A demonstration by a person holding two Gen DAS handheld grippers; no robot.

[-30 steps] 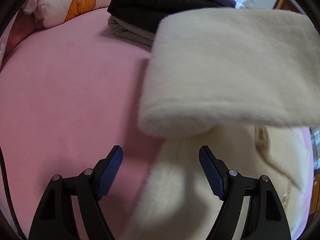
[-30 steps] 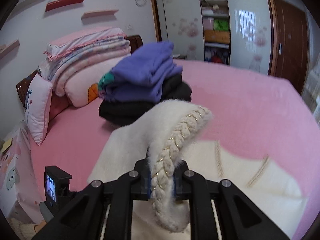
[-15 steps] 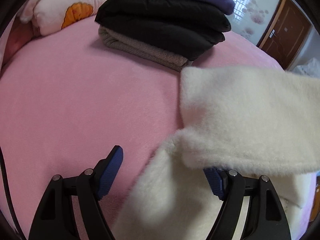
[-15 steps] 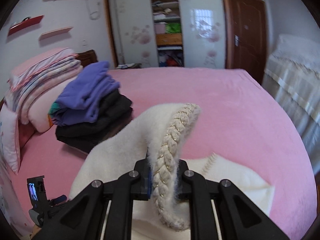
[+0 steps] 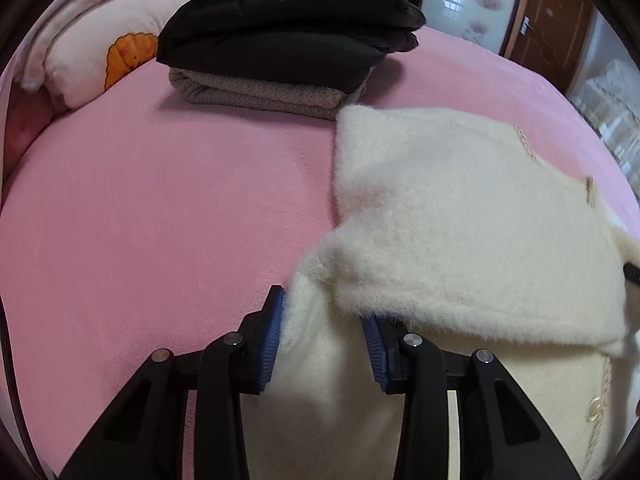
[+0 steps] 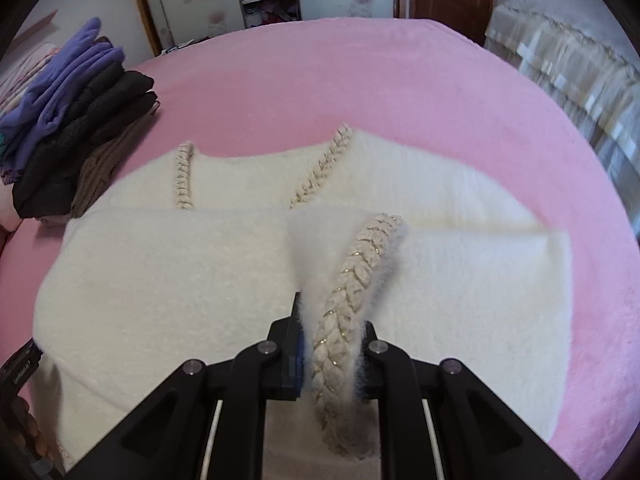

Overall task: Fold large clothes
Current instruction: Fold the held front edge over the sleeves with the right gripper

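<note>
My left claw [image 5: 320, 332] hides under the sweater's [image 5: 460, 220] folded flap at lower centre; the clothes pile [image 5: 288, 40] is cut off up top.

One fluffy white cardigan [image 6: 248, 264] is lying on one pink bed [image 6: 400, 80], and three braided trim strips [image 6: 352, 280] are showing on it. One stack of folded clothes [image 5: 288, 36] is sitting beside it, showing four layers: purple, two black, one brown. One pillow with an orange print [image 5: 120, 60] is resting behind. Two grippers are working: the left gripper [image 5: 322, 344] and the right gripper [image 6: 332, 352].
</note>
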